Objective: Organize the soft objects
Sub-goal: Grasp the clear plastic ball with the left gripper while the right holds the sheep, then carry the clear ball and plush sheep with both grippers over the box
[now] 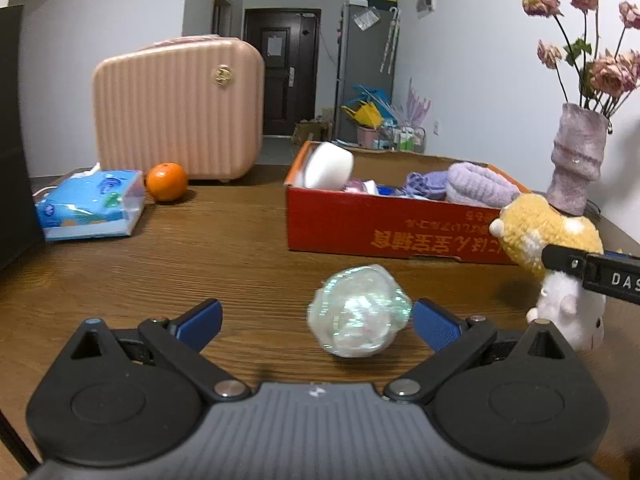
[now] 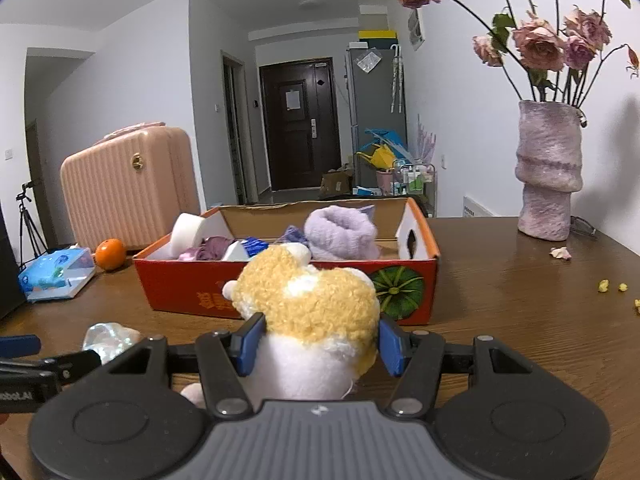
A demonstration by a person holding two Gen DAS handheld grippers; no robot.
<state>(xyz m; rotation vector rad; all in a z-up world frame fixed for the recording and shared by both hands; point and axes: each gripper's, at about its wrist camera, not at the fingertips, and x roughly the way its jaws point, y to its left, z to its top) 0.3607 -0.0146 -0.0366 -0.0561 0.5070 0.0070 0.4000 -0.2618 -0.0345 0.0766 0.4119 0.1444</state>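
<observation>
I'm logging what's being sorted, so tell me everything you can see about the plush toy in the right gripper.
The plush toy is a small stuffed animal of curly, woolly fabric: tan-yellow on top with white patches, white below, with small stubby pale limbs. It looks soft and intact. The right gripper holds it around the middle, blue fingers pressing both sides, in front of the red cardboard box. Its face is not visible.

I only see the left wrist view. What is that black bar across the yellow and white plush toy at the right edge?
Observer: That is the right gripper; its jaws press both sides of the plush toy.
Visitor: Anything on the table past the vase?
Observer: A fallen petal lies near the vase.
Visitor: And the red box's right end?
Observer: A pumpkin picture is printed there.
</observation>
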